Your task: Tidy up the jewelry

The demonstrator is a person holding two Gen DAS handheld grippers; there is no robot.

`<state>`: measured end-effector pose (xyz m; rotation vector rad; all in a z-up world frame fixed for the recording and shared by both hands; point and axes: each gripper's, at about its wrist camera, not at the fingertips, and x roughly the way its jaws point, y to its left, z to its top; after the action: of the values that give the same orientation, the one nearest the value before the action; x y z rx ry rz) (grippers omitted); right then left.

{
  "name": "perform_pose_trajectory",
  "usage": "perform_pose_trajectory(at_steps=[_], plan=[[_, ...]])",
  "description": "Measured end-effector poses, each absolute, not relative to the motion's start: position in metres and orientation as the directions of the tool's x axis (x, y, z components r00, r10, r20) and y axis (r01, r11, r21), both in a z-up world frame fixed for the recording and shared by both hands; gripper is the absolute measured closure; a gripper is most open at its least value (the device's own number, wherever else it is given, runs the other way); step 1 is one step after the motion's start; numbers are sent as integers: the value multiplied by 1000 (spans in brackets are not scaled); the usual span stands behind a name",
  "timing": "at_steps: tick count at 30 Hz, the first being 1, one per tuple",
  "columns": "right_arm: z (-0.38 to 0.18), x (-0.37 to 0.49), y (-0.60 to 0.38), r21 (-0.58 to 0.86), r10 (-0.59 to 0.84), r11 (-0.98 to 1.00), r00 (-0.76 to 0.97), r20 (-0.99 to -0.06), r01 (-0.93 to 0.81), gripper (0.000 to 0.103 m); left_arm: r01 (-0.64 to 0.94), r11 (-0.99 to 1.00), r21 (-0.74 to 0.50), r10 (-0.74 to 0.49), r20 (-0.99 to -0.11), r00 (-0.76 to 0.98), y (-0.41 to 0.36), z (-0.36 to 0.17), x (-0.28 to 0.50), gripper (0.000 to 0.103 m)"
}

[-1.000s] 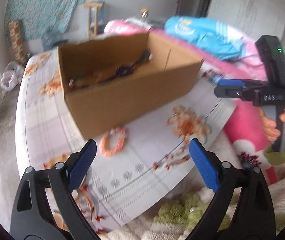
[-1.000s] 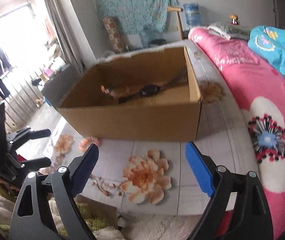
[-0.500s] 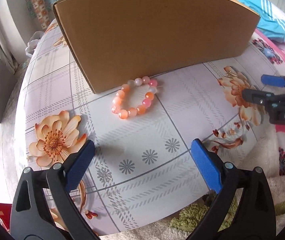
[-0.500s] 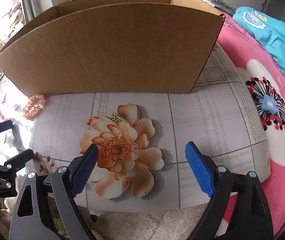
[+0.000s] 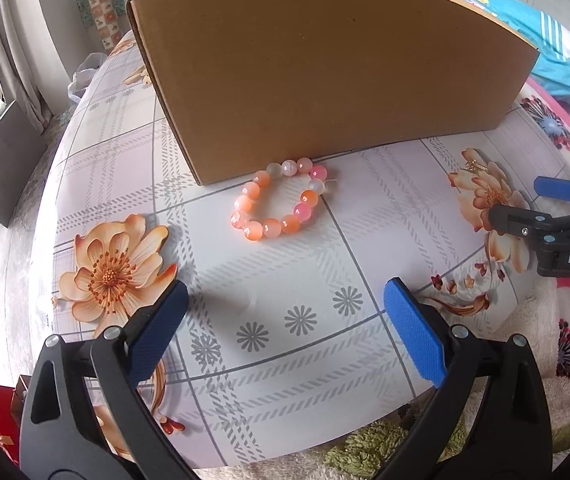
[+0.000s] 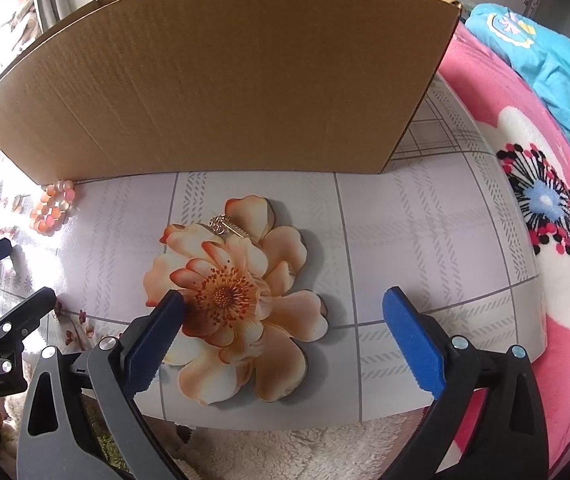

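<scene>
Orange beads: the bracelet lies touching the box's near wall, straight ahead of the left claw, spread wide and empty. Right claw, also apart, faces a small gold charm.

Bead bracelet: closed ring of round orange, pink and pale beads, lying flat on the tabletop, its far beads right at the foot of the cardboard box near the box's left corner.
Gold piece: small, chain-like, lying flat on the printed orange flower, well apart from the bracelet; its exact type cannot be told.
</scene>
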<state>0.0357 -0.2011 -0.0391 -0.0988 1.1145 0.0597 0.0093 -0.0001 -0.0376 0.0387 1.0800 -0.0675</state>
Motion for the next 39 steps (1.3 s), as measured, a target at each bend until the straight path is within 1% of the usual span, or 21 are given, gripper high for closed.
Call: perform_pose_trajectory(at_steps=[14,18,22,24,26,27,29,33,38,39], plan=[[-44,34,-218,-43,47,982,460,-887,-185,6,62,998,1,-28,-886,463,-3,-37,10,8],[-40,35,-214,-42,33,987,452,-892,-156,6,60,998,1,-27,-888,459,-2,-37,11,8],[-32,44,-211,43,139,979,496,-857,-201,7,60,998,1,-27,-888,458,-2,-37,11,8],[-32,49,-205,39,156,971,507,-848,-235,14,61,998,2,-27,-887,461,-1,-38,11,8],[-33,53,-199,12,150,965,514,-844,-263,27,62,998,3,-26,-886,463,-1,-38,11,8],[-34,56,-196,-2,148,960,518,-843,-279,31,62,998,3,-26,-886,463,-1,-38,10,8],[-34,59,-192,-18,143,956,521,-841,-292,45,63,998,3,-26,-885,465,-1,-38,10,8],[-36,64,-186,-34,143,948,519,-842,-317,57,67,998,5,-27,-880,473,-3,-37,7,8],[-35,62,-176,-41,162,932,514,-842,-360,78,83,997,5,-36,-871,490,-3,-37,5,8],[-35,59,-172,-42,165,929,514,-842,-367,81,91,996,5,-41,-868,494,-3,-37,4,8]])
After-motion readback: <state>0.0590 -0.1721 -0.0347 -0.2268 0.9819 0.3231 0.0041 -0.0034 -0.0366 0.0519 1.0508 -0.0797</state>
